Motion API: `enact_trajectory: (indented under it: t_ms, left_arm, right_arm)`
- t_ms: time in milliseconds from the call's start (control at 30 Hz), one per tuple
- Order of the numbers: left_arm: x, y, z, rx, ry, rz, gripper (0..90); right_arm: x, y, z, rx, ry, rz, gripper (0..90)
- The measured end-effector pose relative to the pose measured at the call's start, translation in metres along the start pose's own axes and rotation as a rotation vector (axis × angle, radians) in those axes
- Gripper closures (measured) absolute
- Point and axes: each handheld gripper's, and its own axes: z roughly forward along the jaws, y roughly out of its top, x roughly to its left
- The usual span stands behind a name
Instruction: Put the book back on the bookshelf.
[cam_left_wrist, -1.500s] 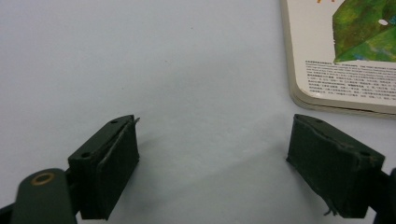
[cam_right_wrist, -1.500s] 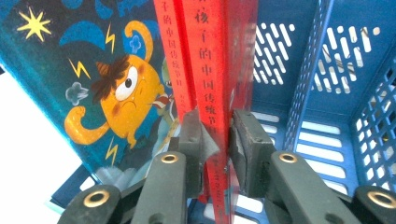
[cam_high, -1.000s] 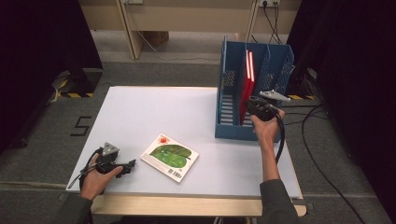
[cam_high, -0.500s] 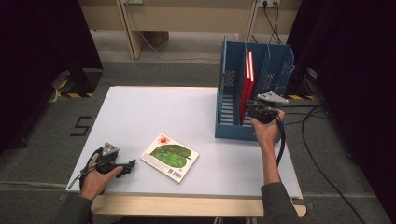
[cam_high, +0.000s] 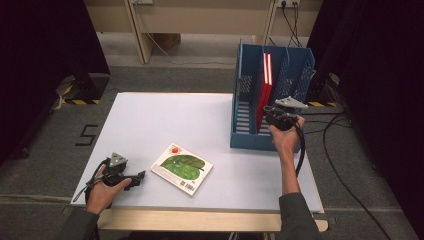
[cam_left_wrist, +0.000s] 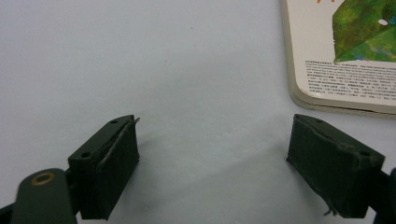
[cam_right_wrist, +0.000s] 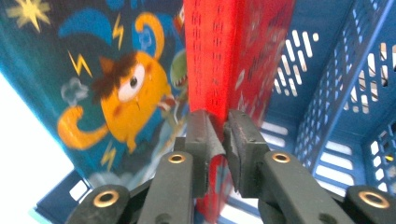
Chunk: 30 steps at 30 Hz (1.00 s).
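Books are going into the blue rack at the table's far right. Right claw has just been closing and now pinches the red book, which stands upright in a middle slot, likely to steady or seat it. Left claw rests wide and empty at the near left, just beside the green book, probably next to go.

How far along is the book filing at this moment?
Done: a red book stands upright in the blue file rack. In hand: the right tongs are clamped on its edge. Left: the green-leaf book lies flat on the table, beside the open left tongs.
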Motion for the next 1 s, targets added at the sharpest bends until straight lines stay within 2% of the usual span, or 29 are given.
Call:
enact_trajectory:
  t_ms: [233,433,533,667,867,967,1000]
  left_arm:
    - [0.0,0.0,0.0,0.001,0.0,0.0,14.8]
    - [0.0,0.0,0.0,0.001,0.0,0.0,14.9]
    - [0.0,0.0,0.0,-0.002,0.0,-0.001,14.9]
    - [0.0,0.0,0.0,0.003,-0.002,0.0,14.9]
    - [0.0,0.001,-0.001,0.004,-0.004,0.004,15.5]
    - [0.0,0.001,-0.002,0.006,-0.008,0.009,17.6]
    - [0.0,0.002,-0.002,0.004,-0.013,0.01,19.6]
  right_arm:
    - [0.0,-0.001,0.003,-0.006,-0.008,-0.016,82.5]
    - [-0.001,-0.001,0.006,0.0,-0.012,0.002,83.0]
    - [-0.003,-0.004,0.003,-0.002,-0.008,0.035,77.3]
    - [0.003,-0.005,-0.01,-0.038,-0.012,0.019,68.0]
    - [0.026,-0.014,-0.035,-0.05,0.061,0.008,55.4]
    - [0.037,-0.024,-0.046,-0.058,0.1,0.013,52.8]
    - [0.041,-0.027,-0.047,-0.043,0.114,0.011,49.8]
